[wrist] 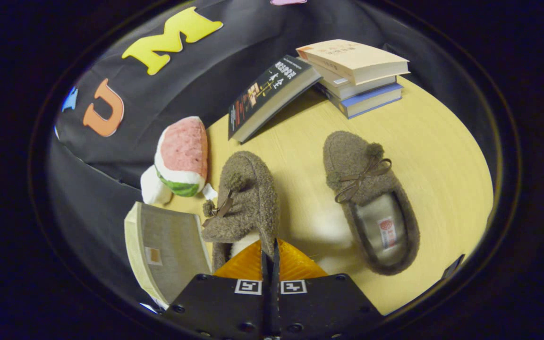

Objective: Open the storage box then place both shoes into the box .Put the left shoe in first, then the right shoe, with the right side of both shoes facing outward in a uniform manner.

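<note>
At the table's (pixel 442 141) left edge, the storage box (pixel 168 245) stands beside the booth's black cloth wall, showing a pale rim and a grey woven side with a small label patch. Just behind it, a watermelon-slice plush toy (pixel 182 158) sits at the same edge, pink face up and green rind below.

Right of the box, the first fuzzy brown shoe (pixel 246 203) is tilted on its side, its bow and pompom turned toward the box, its heel end at the gripper (pixel 270 252). The fingers are clenched together with no gap between them, their tips at the shoe's heel rim; whether they pinch the rim cannot be told.

Farther right, the second brown shoe (pixel 371 200) lies flat on its sole, well apart from the first, toe pointing to the table's far edge, bow on top and pale insole showing.

Along the far edge, a dark-covered book (pixel 265 97) leans against a stack of three books (pixel 354 75) near the far right corner.
</note>
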The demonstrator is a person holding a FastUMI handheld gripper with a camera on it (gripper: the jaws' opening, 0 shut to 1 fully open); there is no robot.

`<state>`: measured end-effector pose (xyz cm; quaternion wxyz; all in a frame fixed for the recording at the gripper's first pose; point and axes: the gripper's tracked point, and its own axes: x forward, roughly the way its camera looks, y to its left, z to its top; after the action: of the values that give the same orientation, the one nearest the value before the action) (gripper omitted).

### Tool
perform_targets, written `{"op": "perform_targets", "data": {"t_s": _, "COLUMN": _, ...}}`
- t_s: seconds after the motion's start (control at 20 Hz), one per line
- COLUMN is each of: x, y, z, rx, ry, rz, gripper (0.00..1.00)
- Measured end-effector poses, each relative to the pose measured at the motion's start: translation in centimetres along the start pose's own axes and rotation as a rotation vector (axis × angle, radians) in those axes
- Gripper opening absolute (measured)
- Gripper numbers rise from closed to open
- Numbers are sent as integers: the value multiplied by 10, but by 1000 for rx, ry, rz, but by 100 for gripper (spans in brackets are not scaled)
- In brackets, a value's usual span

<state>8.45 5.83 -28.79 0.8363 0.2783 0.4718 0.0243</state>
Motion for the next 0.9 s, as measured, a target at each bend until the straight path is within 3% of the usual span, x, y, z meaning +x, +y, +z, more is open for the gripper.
{"op": "perform_targets", "data": {"t_s": 0.5, "x": -87, "y": 138, "z": -6, "rx": -29, "ry": -83, "rz": 130, "gripper": 0}}
{"op": "perform_targets", "data": {"t_s": 0.9, "x": -73, "y": 254, "z": -61, "rx": -153, "ry": -62, "rz": 163, "gripper": 0}}
